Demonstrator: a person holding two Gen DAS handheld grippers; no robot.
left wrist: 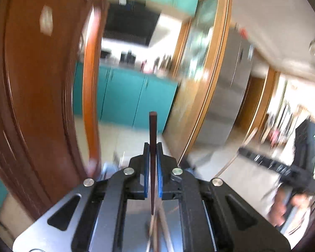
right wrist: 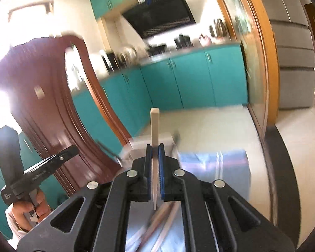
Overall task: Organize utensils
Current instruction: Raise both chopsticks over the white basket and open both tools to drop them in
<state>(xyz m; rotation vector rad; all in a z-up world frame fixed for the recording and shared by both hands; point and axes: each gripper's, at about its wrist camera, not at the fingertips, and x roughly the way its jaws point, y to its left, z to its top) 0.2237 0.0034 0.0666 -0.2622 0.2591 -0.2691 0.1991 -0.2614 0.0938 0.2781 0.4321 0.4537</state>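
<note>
My left gripper (left wrist: 153, 147) is shut on a dark brown chopstick (left wrist: 152, 134), whose square end sticks up above the blue pads. My right gripper (right wrist: 155, 148) is shut on a pale cream chopstick (right wrist: 154, 126) that stands upright between its pads in the same way. Both are raised and look across a kitchen. Below each gripper blurred utensils lie on a shiny metal surface (right wrist: 170, 226). The left gripper's body (right wrist: 37, 172) and the hand holding it show at the lower left of the right wrist view. The right gripper's body (left wrist: 283, 168) shows at the right of the left wrist view.
A dark wooden chair back (left wrist: 37, 96) rises close on the left. Teal cabinets (right wrist: 189, 77) run under a counter with appliances, and a black range hood (right wrist: 159, 19) hangs above. A steel fridge (left wrist: 231, 77) stands right of a wooden door frame (right wrist: 260, 58). A blue cloth (right wrist: 216, 163) lies below.
</note>
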